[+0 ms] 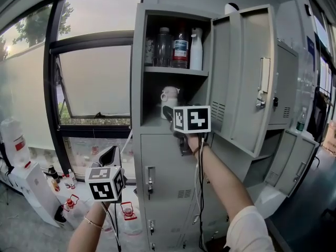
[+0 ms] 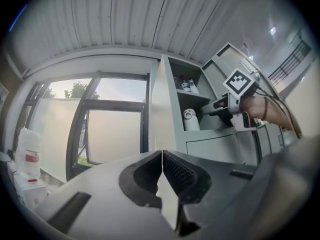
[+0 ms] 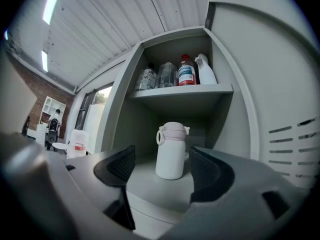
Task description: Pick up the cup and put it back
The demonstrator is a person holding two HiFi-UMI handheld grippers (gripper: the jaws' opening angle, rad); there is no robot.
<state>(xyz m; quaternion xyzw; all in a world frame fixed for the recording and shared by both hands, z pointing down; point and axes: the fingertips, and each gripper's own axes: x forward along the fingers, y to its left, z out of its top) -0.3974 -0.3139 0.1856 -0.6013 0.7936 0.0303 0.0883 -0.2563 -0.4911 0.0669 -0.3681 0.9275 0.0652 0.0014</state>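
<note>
The left gripper [image 2: 162, 154] hangs low at the left of the scene, well below and to the left of the open locker [image 1: 137, 77]. Its jaws are pressed together with nothing between them, so it has no part in the reach.

The cup [image 3: 171, 151] is a pale, tall one with a lid and a loop handle. It stands upright on the lower shelf [image 3: 150, 184] of the open compartment, set back from the front edge, under the upper shelf that carries a row of bottles [image 1: 178, 49]. Its long axis runs straight up and down.

The right gripper [image 3: 161, 160] is raised in front of that compartment and is much the nearer of the two. Its jaws stand wide apart and hold nothing. In the right gripper view the cup shows between them and almost centred, but it sits farther in, beyond the pads, which do not touch it. The jaws lie level, one to each side, so they are already square to the cup's upright body.

My reading is that the coming move is a straight push forward into the locker until the pads flank the cup's sides, then a squeeze. The open door [image 1: 247, 77] stands to the right, clear of that path.
</note>
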